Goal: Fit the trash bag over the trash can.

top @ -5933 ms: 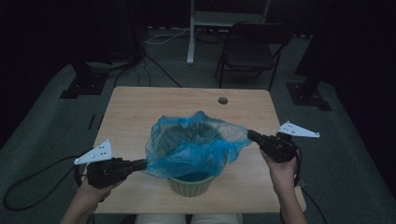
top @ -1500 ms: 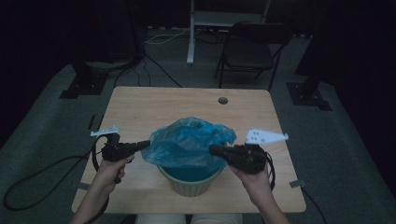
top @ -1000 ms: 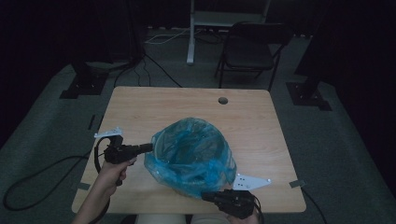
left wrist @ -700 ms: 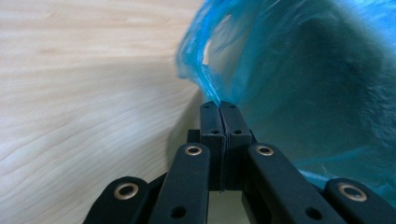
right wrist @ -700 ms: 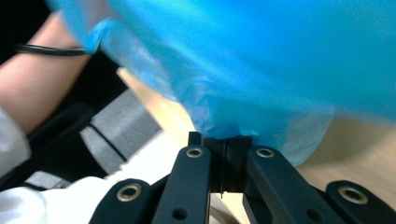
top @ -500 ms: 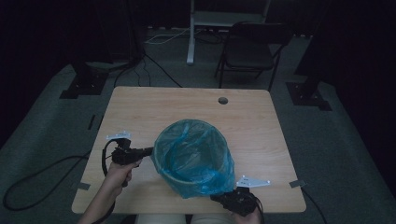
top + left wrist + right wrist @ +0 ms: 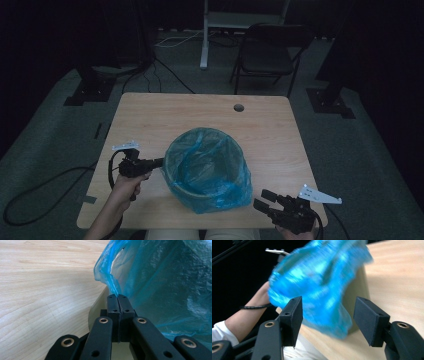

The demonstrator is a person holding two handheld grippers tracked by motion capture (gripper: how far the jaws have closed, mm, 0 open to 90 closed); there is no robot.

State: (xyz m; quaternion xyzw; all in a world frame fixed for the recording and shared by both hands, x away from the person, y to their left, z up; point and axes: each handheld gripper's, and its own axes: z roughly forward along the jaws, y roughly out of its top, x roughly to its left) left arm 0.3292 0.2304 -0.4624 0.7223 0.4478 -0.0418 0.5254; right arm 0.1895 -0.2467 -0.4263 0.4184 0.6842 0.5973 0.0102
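Note:
A translucent blue plastic bag (image 7: 207, 170) lines a pale round bin (image 7: 97, 307) near the table's front edge, its rim folded down over the bin's outside. My left gripper (image 7: 159, 162) is shut on the bag's edge (image 7: 110, 285) at the bin's left side. The right gripper (image 7: 264, 199) hovers open at the front right corner, a short way from the bag, with nothing between its fingers (image 7: 293, 317). Through the right gripper view the bag (image 7: 319, 287) hangs blurred over the bin's beige wall (image 7: 358, 297).
The wooden table (image 7: 200, 115) has a round cable hole (image 7: 238, 107) toward its back. A folding chair (image 7: 270, 52) and a white desk leg (image 7: 205, 35) stand behind the table. Black stands flank it on the floor. A cable (image 7: 45, 190) trails off left.
The bag, earlier held stretched above the bin by both grippers, has been pulled down over the rim. The right gripper let go, opened and drew back to the front right corner.

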